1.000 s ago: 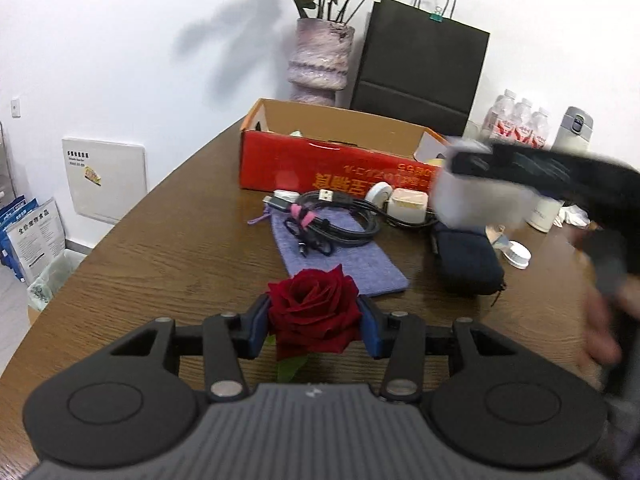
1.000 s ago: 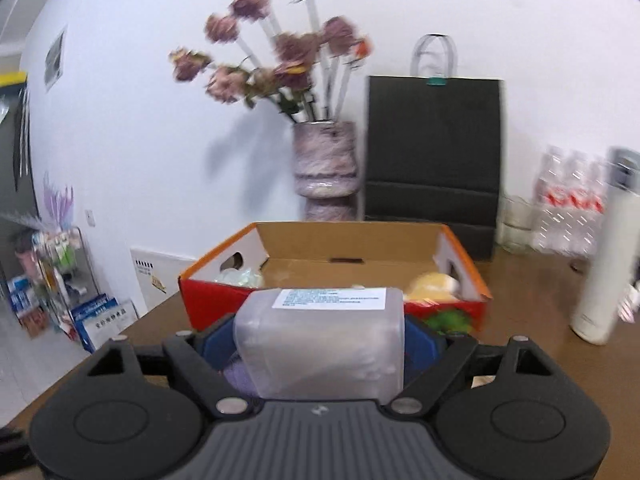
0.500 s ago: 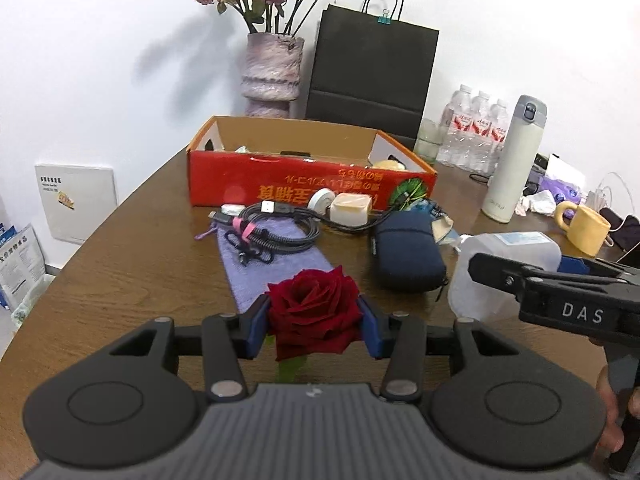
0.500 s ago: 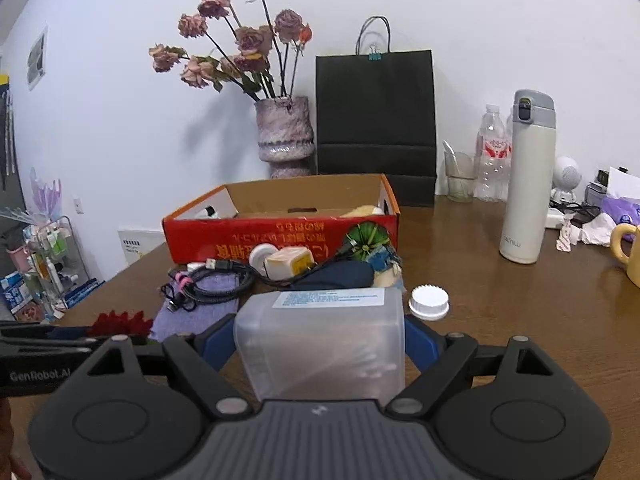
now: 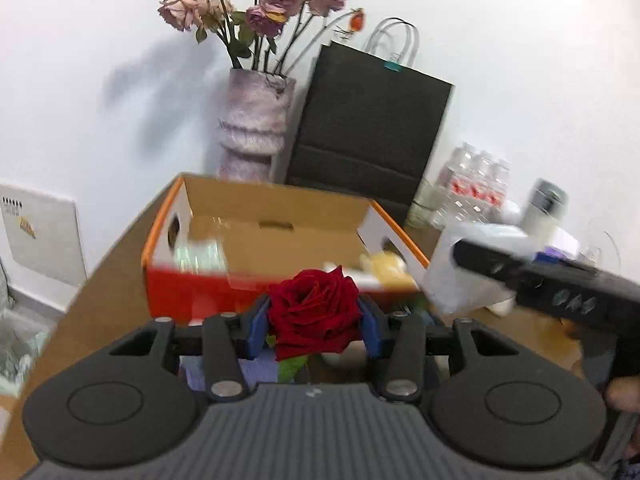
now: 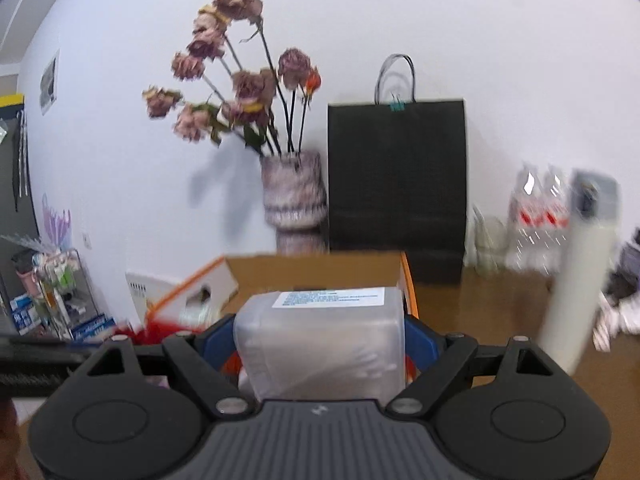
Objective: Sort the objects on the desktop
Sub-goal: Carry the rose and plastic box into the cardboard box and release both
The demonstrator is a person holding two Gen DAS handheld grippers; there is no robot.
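Note:
My left gripper (image 5: 312, 324) is shut on a red rose (image 5: 314, 314) and holds it up just in front of the open red cardboard box (image 5: 188, 292). My right gripper (image 6: 320, 344) is shut on a translucent plastic container (image 6: 320, 344) with a white label, raised near the box's right end (image 6: 408, 284). The container (image 5: 460, 276) and the right gripper's black finger also show at the right of the left wrist view. The rose shows as a red blur in the right wrist view (image 6: 156, 330). The box holds several blurred items.
A vase of dried roses (image 5: 256, 136) and a black paper bag (image 5: 368, 136) stand behind the box against the wall. Water bottles (image 5: 476, 184) and a white thermos (image 6: 576, 276) stand at the right on the brown table (image 5: 100, 312). A purple cloth (image 5: 256, 368) lies under my left gripper.
Both grippers have risen and moved forward towards the box, which now looks much closer. The cables and pouch on the table have dropped out of sight. Both loads remain held.

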